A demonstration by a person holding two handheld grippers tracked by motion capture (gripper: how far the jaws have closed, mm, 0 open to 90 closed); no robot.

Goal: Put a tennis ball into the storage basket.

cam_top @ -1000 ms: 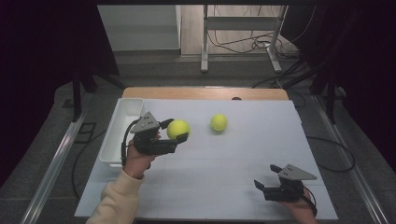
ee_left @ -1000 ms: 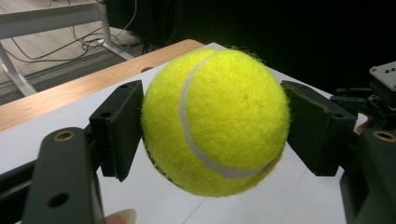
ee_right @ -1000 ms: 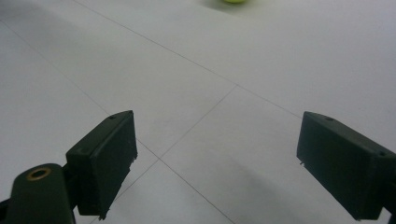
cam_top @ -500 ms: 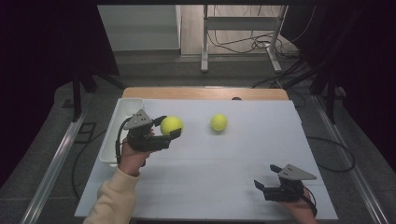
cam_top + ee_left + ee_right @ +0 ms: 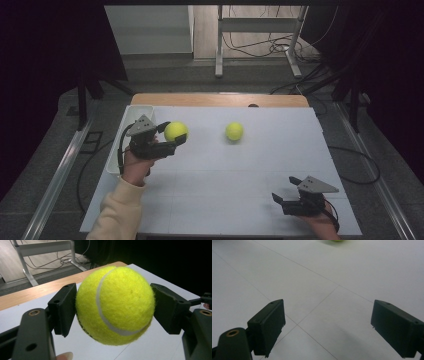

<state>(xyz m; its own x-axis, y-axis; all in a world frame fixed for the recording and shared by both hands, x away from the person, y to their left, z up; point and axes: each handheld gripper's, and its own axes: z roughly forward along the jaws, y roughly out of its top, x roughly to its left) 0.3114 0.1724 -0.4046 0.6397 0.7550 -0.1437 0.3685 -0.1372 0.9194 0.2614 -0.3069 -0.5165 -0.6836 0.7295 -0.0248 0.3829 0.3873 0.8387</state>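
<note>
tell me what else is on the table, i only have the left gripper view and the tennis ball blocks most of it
Observer: A second tennis ball lies loose on the white table, to the right of the held tennis ball in the high view.
Operator: anything near my left hand besides that
Observer: A white bin stands along the table's left edge, right beside the left tongs.
Operator: and the right tongs
Observer: The right tongs are open with nothing between them, low over the table's near right corner.
</note>
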